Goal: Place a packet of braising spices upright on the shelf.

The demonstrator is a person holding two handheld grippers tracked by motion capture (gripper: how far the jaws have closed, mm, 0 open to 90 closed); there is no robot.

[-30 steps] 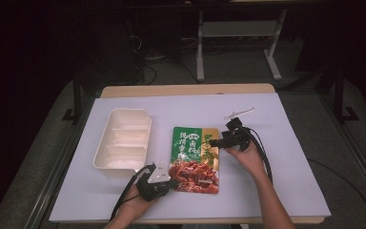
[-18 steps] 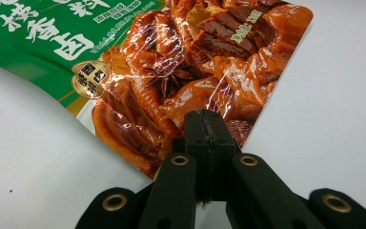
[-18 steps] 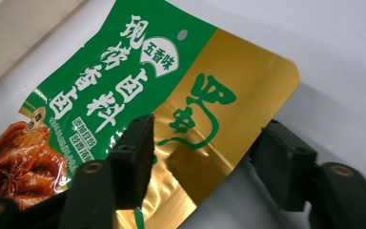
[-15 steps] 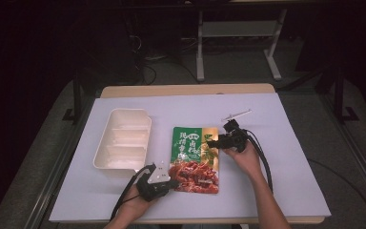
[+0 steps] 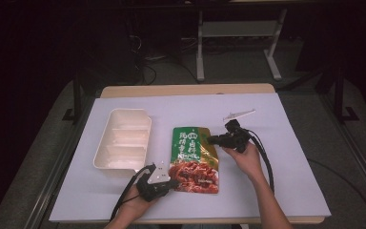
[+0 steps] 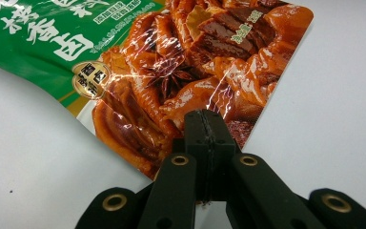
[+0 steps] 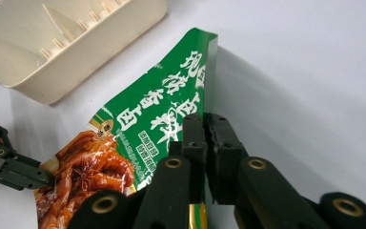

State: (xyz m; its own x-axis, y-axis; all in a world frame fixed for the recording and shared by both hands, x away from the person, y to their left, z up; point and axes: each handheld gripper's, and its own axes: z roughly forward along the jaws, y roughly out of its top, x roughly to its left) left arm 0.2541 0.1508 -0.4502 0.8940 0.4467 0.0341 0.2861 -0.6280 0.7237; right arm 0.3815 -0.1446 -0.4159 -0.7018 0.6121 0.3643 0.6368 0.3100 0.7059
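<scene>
Cream tray [image 5: 123, 145], three compartments, sits on the white table cover [image 5: 286, 191] to the left of the food pouch [image 5: 194, 160]. All compartments look bare in the high view and in the right gripper view [image 7: 71, 43].

Food pouch (green upper half with printed characters, red-brown meat picture on lower half) lies flat, centre of the table, just beside the tray's right wall and not touching it as far as can be seen.

Left gripper [image 6: 205, 129]: jaws pressed together on the pouch's lower edge, at the meat picture; the film passes between the pads. In the high view it is at the pouch's near left corner [image 5: 174, 183].

Right gripper [image 7: 205, 138]: jaws nearly together at the pouch's right edge, on the green part, a thin gap showing between the pads; the film edge appears to run between them. High view places it at the pouch's upper right side [image 5: 212, 140].
</scene>
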